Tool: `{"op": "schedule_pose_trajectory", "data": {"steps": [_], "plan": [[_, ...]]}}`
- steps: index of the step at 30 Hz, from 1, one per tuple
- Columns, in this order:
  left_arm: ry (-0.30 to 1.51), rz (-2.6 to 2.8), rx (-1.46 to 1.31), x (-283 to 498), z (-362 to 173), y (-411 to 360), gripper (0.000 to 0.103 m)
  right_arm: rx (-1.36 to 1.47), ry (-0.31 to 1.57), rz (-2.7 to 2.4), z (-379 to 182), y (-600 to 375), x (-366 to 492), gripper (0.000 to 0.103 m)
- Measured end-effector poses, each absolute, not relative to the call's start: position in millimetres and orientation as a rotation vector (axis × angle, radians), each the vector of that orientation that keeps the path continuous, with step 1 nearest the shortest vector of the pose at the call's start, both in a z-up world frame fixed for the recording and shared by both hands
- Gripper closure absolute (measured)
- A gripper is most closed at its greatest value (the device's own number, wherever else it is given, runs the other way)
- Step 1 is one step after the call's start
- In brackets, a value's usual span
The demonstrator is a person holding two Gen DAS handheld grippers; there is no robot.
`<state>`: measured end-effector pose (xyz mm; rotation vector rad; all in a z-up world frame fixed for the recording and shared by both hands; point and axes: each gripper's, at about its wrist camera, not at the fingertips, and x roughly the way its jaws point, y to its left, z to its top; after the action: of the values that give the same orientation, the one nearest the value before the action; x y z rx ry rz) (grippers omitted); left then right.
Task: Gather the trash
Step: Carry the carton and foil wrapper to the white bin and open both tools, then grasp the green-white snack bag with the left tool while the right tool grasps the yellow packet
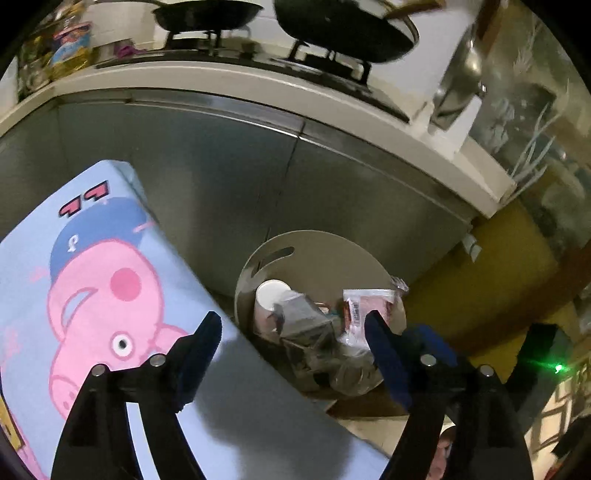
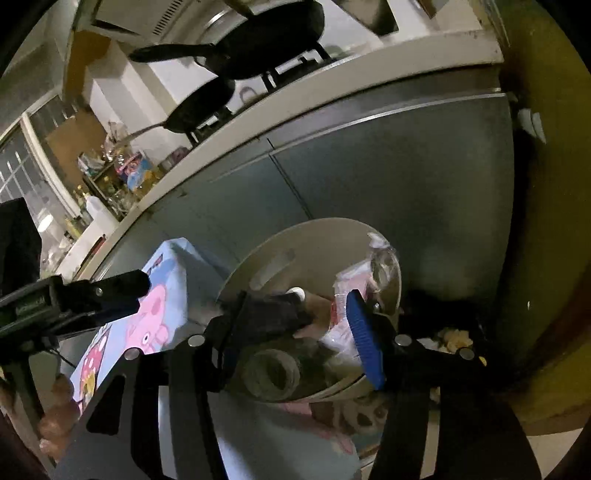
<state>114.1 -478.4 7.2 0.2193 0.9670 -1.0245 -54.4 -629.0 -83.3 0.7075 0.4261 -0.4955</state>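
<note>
black-armed left gripper [image 1: 291,332] gapes wide, empty, above the desk [image 1: 229,398]. right gripper [image 2: 295,332] spread too, holding nothing. just beyond both, the bin [image 1: 317,254] holds trash [image 1: 365,306]; pans [image 1: 343,29] farthest.

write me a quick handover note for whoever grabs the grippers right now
Left gripper: jaws open, nothing between them.
Right gripper: jaws open over the bin, nothing gripped.
Trash bin: on the floor by the cabinet, lid up; holds a paper cup, a pink-labelled packet and clear plastic.
Cartoon pig table: no trash visible on it.
Left: look for more trash elsewhere.
</note>
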Motion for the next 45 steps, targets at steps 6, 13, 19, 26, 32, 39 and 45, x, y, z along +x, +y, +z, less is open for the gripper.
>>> {"op": "schedule_pose_trajectory", "data": {"steps": [6,13,19,26,32,39,45], "plan": [[0.889,-0.961,0.144,118,34,-403,0.023,0.735,0.383,-0.454,-80,-604,-70,0.050],[0.859,-0.805,0.067,130,46,-284,0.023,0.716,0.407,-0.329,-72,-550,-59,0.050],[0.891,-0.584,0.019,142,33,-172,0.023,0.685,0.521,-0.154,-77,-485,-27,0.053],[1.009,-0.578,-0.051,129,-5,-114,0.023,0.600,0.692,0.068,-91,-392,9,0.078],[1.067,-0.682,-0.070,121,-25,-129,0.024,0.513,0.759,0.118,-91,-343,21,0.081],[1.081,-0.788,0.042,117,-47,-177,0.031,0.508,0.778,0.072,-91,-342,18,0.081],[1.064,-0.849,0.063,107,-55,-182,0.089,0.494,0.789,0.056,-92,-346,20,0.081]]}}
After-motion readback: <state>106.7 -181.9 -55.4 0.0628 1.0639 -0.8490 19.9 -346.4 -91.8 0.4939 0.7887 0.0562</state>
